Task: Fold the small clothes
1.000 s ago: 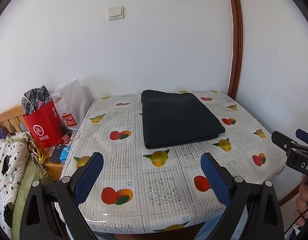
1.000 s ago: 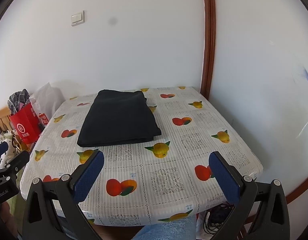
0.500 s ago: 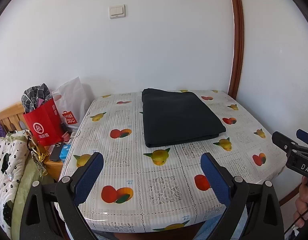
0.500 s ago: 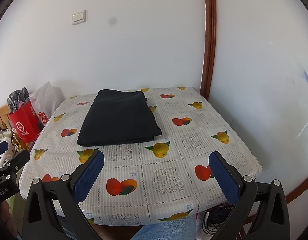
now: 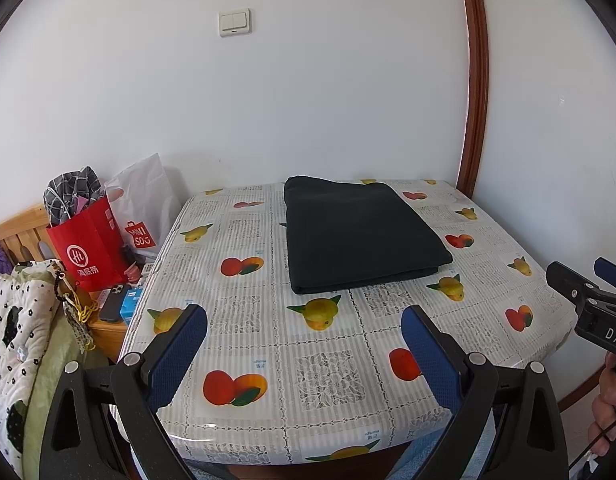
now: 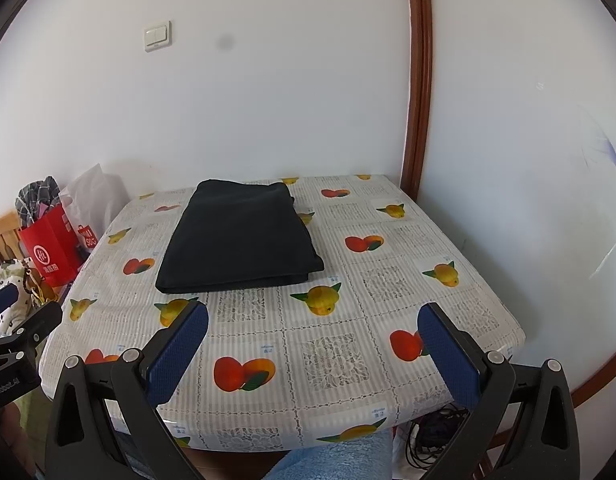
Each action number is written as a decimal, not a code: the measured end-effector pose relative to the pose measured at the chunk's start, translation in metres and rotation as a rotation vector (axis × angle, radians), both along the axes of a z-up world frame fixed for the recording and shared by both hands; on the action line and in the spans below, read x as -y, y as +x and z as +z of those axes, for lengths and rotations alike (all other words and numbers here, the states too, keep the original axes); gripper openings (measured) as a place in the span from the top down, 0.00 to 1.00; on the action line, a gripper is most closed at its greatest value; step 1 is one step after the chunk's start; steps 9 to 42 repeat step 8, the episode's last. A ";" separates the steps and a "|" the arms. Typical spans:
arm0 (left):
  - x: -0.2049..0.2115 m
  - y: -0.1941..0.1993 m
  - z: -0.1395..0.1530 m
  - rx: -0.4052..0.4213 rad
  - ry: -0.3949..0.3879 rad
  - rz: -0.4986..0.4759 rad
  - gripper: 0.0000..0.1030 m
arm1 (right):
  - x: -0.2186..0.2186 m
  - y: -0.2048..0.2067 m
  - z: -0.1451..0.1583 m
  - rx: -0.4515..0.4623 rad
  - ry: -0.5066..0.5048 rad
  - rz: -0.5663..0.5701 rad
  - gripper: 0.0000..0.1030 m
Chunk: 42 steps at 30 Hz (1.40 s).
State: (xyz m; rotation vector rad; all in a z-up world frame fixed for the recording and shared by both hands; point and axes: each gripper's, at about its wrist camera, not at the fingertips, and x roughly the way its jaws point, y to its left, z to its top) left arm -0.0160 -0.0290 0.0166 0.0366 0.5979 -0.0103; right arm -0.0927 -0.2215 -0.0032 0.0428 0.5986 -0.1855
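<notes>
Ahead of both sets of jaws stretches the counter (image 5: 244, 312), covered in a fruit-printed cloth and pushed into a corner where two white walls meet at a brown wooden trim (image 6: 418, 80). Only the left wrist view takes in the full clutter off the outer side of its jaws: a floral quilt (image 5: 16, 344), a red paper bag (image 5: 88, 248), a white shopping bag (image 5: 146, 196) and a phone (image 5: 114, 308) on a low wooden stand; the right wrist view alone shows blue fabric (image 6: 340, 460) and tangled cables (image 6: 432, 436) below the counter's near edge. Beyond the jaws, toward the far wall, the black garment (image 5: 360, 236) lies flat as a neat rectangle, its layered fold edge facing the grippers and its sides square to the counter. Bare cloth runs between that edge and the jaws, and to either side of the garment. The left gripper (image 5: 304, 334) and right gripper (image 6: 314, 330) both hover at the near edge, jaws spread wide and holding nothing.
</notes>
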 end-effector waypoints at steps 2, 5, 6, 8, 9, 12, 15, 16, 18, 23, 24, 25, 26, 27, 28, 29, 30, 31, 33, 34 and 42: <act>0.000 0.000 0.000 0.000 0.002 0.001 0.05 | 0.000 -0.001 0.000 0.002 0.000 0.002 0.00; 0.001 0.000 0.000 0.001 0.000 0.001 0.05 | -0.001 -0.001 0.000 0.002 -0.002 0.001 0.00; 0.001 0.000 0.000 0.001 0.000 0.004 0.05 | 0.000 -0.001 0.000 0.002 -0.002 0.001 0.00; 0.000 0.000 0.000 -0.001 0.002 0.000 0.05 | 0.000 -0.001 0.000 0.002 -0.001 0.003 0.00; 0.000 0.000 0.000 -0.001 0.002 0.000 0.05 | 0.000 -0.001 0.000 0.002 -0.001 0.003 0.00; 0.000 0.000 0.000 -0.001 0.002 0.000 0.05 | 0.000 -0.001 0.000 0.002 -0.001 0.003 0.00; 0.000 0.000 0.000 -0.001 0.002 0.000 0.05 | 0.000 -0.001 0.000 0.002 -0.001 0.003 0.00; 0.000 0.000 0.000 -0.001 0.002 0.000 0.05 | 0.000 -0.001 0.000 0.002 -0.001 0.003 0.00; 0.000 0.000 0.000 -0.001 0.002 0.000 0.05 | 0.000 -0.001 0.000 0.002 -0.001 0.003 0.00; 0.000 0.000 0.000 -0.001 0.002 0.000 0.05 | 0.000 -0.001 0.000 0.002 -0.001 0.003 0.00; 0.000 0.000 0.000 -0.001 0.002 0.000 0.05 | 0.000 -0.001 0.000 0.002 -0.001 0.003 0.00; 0.000 0.000 0.000 -0.001 0.002 0.000 0.05 | 0.000 -0.001 0.000 0.002 -0.001 0.003 0.00; 0.000 0.000 0.000 -0.001 0.002 0.000 0.05 | 0.000 -0.001 0.000 0.002 -0.001 0.003 0.00; 0.000 0.000 0.000 -0.001 0.002 0.000 0.05 | 0.000 -0.001 0.000 0.002 -0.001 0.003 0.00; 0.000 0.000 0.000 -0.001 0.002 0.000 0.05 | 0.000 -0.001 0.000 0.002 -0.001 0.003 0.00; 0.000 0.000 0.000 -0.001 0.002 0.000 0.05 | 0.000 -0.001 0.000 0.002 -0.001 0.003 0.00; 0.000 0.000 0.000 -0.001 0.002 0.000 0.05 | 0.000 -0.001 0.000 0.002 -0.001 0.003 0.00; 0.000 0.000 0.000 -0.001 0.002 0.000 0.05 | 0.000 -0.001 0.000 0.002 -0.001 0.003 0.00; 0.000 0.000 0.000 -0.001 0.002 0.000 0.05 | 0.000 -0.001 0.000 0.002 -0.001 0.003 0.00; 0.000 0.000 0.000 -0.001 0.002 0.000 0.05 | 0.000 -0.001 0.000 0.002 -0.001 0.003 0.00; 0.000 0.000 0.000 -0.001 0.002 0.000 0.05 | 0.000 -0.001 0.000 0.002 -0.001 0.003 0.00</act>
